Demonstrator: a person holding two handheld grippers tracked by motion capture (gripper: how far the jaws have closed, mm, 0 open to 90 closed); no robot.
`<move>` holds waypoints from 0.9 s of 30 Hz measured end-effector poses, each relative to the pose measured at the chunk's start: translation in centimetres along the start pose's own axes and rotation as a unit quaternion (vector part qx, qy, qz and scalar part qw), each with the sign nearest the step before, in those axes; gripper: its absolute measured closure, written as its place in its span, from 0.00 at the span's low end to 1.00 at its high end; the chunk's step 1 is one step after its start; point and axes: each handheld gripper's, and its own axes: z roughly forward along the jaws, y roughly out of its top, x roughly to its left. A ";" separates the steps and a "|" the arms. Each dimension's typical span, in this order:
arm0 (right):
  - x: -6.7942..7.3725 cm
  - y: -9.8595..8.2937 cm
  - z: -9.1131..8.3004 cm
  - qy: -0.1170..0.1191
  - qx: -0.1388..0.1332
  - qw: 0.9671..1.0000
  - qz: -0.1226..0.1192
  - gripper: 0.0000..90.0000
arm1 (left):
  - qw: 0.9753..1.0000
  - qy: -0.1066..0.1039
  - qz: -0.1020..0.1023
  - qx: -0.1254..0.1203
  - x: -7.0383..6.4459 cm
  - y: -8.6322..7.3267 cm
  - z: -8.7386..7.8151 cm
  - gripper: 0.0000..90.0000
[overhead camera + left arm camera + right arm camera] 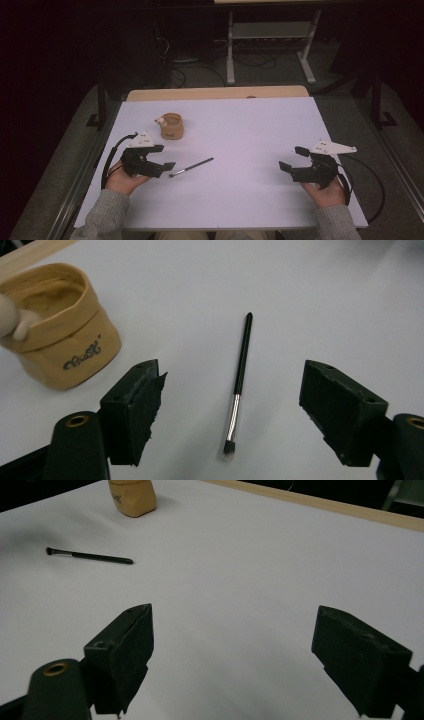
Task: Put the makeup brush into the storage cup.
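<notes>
From the high view, we hold our left gripper low at the left side of the white desk, its fingers spread wide and empty. Just beyond its fingertips lies the makeup brush, flat on the desk, bristle end toward us and to the left, black handle slanting away to the right. Behind the brush and near the left gripper stands the tan fabric pouch, upright, with a small pale figure at its rim. Well apart on the right, our right gripper hovers with its fingers also wide open, nothing between them, and its cable loops off the desk edge.

Over to the left gripper view: we look down between the two black fingers, wide apart, and the makeup brush sits right in the gap between them, touched by neither. Its silver ferrule and short bristles point toward us, the black handle running away. The tan fabric pouch stands at upper left, just beside the left finger, with dark lettering on its side and the top rolled down.

Now the right gripper view: our fingers stand far open over bare white desk, gripping nothing. Far off at upper left we see the makeup brush lying across, bristles to the left, and beyond it the bottom of the tan fabric pouch, apart from the brush.
</notes>
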 end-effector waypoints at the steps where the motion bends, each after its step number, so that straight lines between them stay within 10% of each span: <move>1: 0.0 0.0 0.0 0.001 0.000 1.000 0.000 0.18 | 1.000 -0.001 0.001 0.002 0.0 0.1 0.2 0.27; 27: -0.4 -0.1 0.0 0.007 0.001 1.000 0.004 0.18 | 0.994 -0.048 0.022 0.098 0.7 3.0 6.3 0.45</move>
